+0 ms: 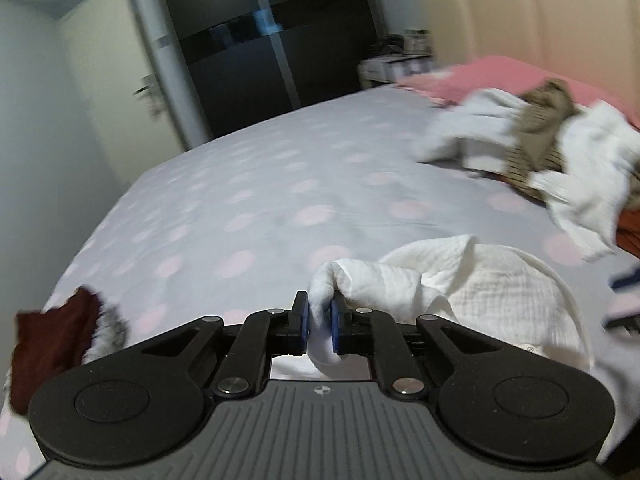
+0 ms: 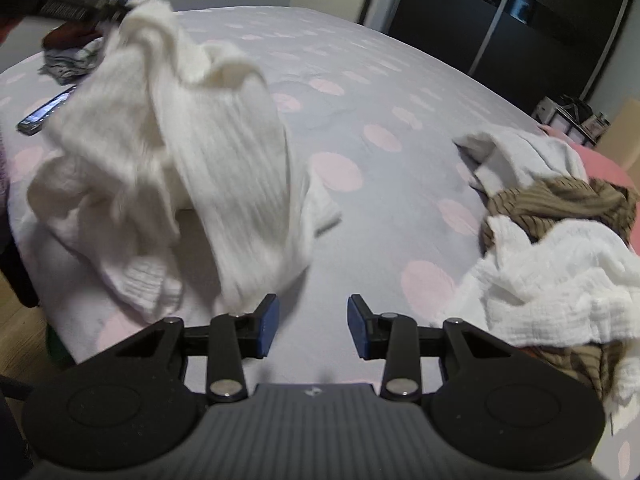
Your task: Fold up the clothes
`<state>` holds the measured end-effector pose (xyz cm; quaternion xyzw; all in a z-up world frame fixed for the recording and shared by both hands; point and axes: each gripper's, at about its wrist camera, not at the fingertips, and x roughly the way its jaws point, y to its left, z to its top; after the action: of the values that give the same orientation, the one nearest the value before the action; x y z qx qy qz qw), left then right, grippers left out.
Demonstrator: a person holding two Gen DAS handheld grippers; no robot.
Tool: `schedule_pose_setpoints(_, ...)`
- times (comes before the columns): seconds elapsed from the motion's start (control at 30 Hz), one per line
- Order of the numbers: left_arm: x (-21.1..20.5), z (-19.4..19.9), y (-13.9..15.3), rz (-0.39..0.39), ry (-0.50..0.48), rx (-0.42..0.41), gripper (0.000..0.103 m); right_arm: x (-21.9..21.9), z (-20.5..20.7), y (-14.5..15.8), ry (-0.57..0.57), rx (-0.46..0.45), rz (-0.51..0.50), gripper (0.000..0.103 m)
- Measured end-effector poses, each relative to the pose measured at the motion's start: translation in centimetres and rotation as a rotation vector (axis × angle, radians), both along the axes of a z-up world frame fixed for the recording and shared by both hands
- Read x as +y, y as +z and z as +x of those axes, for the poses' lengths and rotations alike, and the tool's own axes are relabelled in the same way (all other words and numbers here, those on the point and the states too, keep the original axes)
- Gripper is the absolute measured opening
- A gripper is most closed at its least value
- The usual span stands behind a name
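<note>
while the left gripper [image 1: 320,322] clamps its blue pads on a bunched fold of the white garment [image 1: 460,280], the cloth trails off to the right of the jaws over the grey bedsheet with pink dots [image 1: 240,184]. seen from the right wrist camera, that same white garment [image 2: 192,160] hangs in a tall drape from the left gripper [image 2: 116,10] at the upper left of the picture, its lower part resting in folds on the bedsheet [image 2: 360,92] near the bed's edge; its surface is blurred.

the right gripper [image 2: 313,326] hovers above the sheet with its jaws apart and nothing between them; the hanging cloth's hem lies just beside its left finger, though whether they touch cannot be told.

to the right, near a pink pillow [image 1: 492,76], lies a pile of clothes [image 2: 560,240]: white crinkled pieces tangled with a brown striped one. a second small heap, dark red and grey [image 2: 72,52], sits at the far left corner of the bed, and a dark phone [image 2: 48,110] lies on the sheet close to it. behind the bed stand a dark wardrobe [image 1: 260,40] and a beige padded headboard [image 1: 540,20].
</note>
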<state>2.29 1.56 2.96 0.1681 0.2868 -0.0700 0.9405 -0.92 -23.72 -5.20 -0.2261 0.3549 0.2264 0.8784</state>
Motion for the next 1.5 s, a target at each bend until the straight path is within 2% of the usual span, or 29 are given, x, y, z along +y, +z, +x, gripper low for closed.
schedule_pose_setpoints(0.23, 4.6, 1.2, 1.9, 0.066, 0.095, -0.013, 0.008, 2.7, -0.9, 0.3, 0.115, -0.006, 0.012, 0.042)
schedule_pose_setpoints(0.43, 7.2, 2.7, 0.6, 0.118, 0.143, 0.023, 0.008, 6.0, -1.2, -0.1, 0.227, -0.035, -0.009, 0.041)
schedule_pose_setpoints(0.7, 9.4, 3.8, -2.5, 0.022, 0.177, 0.106, 0.008, 10.5, -0.7, -2.5, 0.363, -0.229, -0.216, 0.041)
schedule_pose_setpoints(0.87, 10.2, 4.0, -3.2, 0.004, 0.175, 0.117, 0.008, 12.5, 0.4, -3.9, 0.437, -0.256, -0.296, 0.041)
schedule_pose_setpoints(0.97, 10.7, 3.9, -3.4, -0.036, 0.179, 0.131, 0.008, 13.6, 0.6, -5.3, 0.483, -0.286, -0.363, 0.048)
schedule_pose_setpoints(1.03, 11.0, 3.9, -3.6, -0.045, 0.18, 0.133, 0.008, 14.0, 0.9, -6.0, 0.498, -0.312, -0.392, 0.047)
schedule_pose_setpoints(1.07, 11.1, 3.9, -3.6, -0.048, 0.18, 0.133, 0.008, 14.2, 1.2, -6.2, 0.497, -0.329, -0.397, 0.047)
schedule_pose_setpoints(1.1, 11.2, 3.9, -3.7, -0.051, 0.181, 0.135, 0.008, 14.2, 1.5, -6.2, 0.491, -0.343, -0.393, 0.043)
schedule_pose_setpoints(1.13, 11.4, 3.9, -3.7, -0.056, 0.182, 0.135, 0.008, 14.3, 1.9, -6.0, 0.482, -0.352, -0.381, 0.023)
schedule_pose_setpoints(1.17, 11.5, 3.9, -3.6, -0.06, 0.185, 0.134, 0.008, 14.2, 2.3, -5.6, 0.462, -0.354, -0.362, 0.014)
schedule_pose_setpoints(1.2, 11.6, 3.9, -3.6, -0.066, 0.189, 0.131, 0.008, 14.1, 2.7, -5.1, 0.441, -0.357, -0.344, 0.009)
schedule_pose_setpoints(1.33, 12.1, 3.7, -2.8, -0.132, 0.188, 0.117, 0.008, 12.8, 3.8, -1.7, 0.29, -0.423, -0.207, 0.004)
schedule_pose_setpoints(1.5, 11.9, 2.6, -1.5, -0.228, 0.118, 0.099, 0.008, 9.5, 5.6, 3.9, 0.037, -0.544, -0.016, 0.003)
